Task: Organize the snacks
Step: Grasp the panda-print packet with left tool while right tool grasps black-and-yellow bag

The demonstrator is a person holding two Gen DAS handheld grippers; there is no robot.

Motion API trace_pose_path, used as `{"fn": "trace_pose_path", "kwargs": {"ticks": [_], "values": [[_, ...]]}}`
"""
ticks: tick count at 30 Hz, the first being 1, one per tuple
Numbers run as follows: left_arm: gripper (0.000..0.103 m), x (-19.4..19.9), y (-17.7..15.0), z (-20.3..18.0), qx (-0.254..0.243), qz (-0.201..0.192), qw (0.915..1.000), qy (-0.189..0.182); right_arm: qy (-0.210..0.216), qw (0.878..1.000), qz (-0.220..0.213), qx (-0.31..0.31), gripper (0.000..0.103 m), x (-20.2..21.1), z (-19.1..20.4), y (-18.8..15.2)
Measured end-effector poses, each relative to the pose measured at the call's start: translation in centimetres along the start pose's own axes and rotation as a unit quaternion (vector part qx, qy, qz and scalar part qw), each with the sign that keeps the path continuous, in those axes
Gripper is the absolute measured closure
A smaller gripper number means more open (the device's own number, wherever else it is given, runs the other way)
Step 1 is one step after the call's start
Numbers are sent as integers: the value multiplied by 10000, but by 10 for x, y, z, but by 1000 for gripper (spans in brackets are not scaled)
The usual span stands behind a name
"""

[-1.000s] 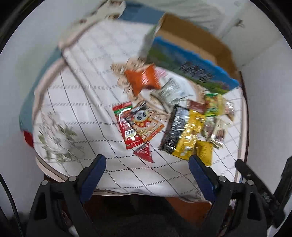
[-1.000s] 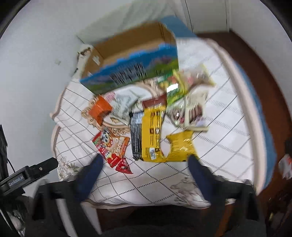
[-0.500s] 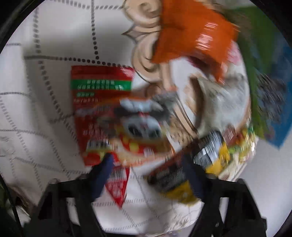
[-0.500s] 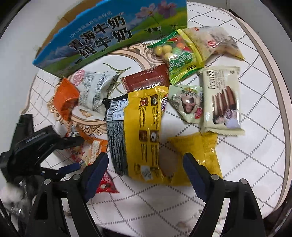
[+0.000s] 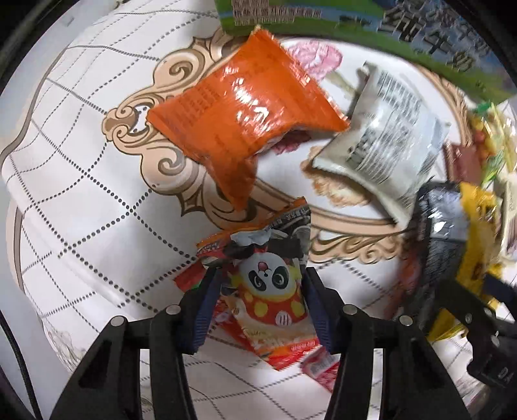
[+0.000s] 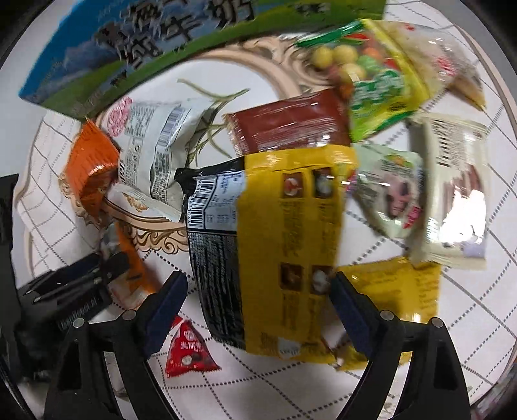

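Both tongs have dropped from high over the table to right down among the snacks since a sec ago.

Left tongs (image 5: 261,287) point down at the panda packet (image 5: 274,290), jaws closing, packet between them. Blue pads sit at both packet edges and the film is crumpled up between them; counting that as pressed on. Panda packet lies on the checked tablecloth (image 5: 97,200), partly over a red packet (image 5: 190,281) under it.

Just past it: orange bag (image 5: 245,122), back side up, on the tan scroll print. To its right a white bag (image 5: 384,145) w/ small print, tilted. Blue-green milk carton (image 5: 323,19) runs along the far edge.

Right tongs (image 6: 258,290) over the big yellow-black bag (image 6: 274,245), jaws opening. Bag's lower end lies between the pads; left pad stands clear of it, right pad at its edge, can't tell if touching. No squeeze visible.

Round it in right view: small red triangle packet (image 6: 189,355) near left pad, flat yellow packet (image 6: 397,290) beside right pad, brown packet (image 6: 287,126) past the big bag, green candy bag (image 6: 374,84) and cream wafer pack (image 6: 452,190) further right. Left tongs show as dark shape at left edge.
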State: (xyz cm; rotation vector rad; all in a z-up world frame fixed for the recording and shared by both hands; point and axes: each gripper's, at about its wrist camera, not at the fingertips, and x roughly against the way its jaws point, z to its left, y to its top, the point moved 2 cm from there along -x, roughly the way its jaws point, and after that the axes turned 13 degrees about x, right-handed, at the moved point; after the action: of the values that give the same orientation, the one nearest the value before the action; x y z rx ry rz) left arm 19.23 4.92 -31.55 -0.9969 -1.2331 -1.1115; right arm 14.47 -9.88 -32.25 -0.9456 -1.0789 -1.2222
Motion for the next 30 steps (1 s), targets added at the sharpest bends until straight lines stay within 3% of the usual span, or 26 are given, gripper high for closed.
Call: {"fn": "trace_pose_path", "kwargs": {"ticks": [5,10,13,17,22,25,30], "values": [[32,-17,0,22,712,520,9955,-343,-314,9988,338,163,11,-33,19,9],[32,-18,-9,43,1093,577,9908,-559,-517,9966,593,228,17,-55,26,5],[40,-13,-16,65,971,402,9925,-631,-562,9958,692,187,17,-54,24,-6],[40,-14,-34,63,556,316,9965,-538,-637,9952,730,121,16,-65,30,-10],[45,-6,-51,66,416,163,9976,-526,-979,9930,643,161,16,-84,43,1],[52,8,-53,71,383,61,9977,-564,-905,9947,473,121,17,-79,55,0],[54,16,-49,70,313,75,9972,-681,-655,9973,271,177,17,-54,62,-12]]}}
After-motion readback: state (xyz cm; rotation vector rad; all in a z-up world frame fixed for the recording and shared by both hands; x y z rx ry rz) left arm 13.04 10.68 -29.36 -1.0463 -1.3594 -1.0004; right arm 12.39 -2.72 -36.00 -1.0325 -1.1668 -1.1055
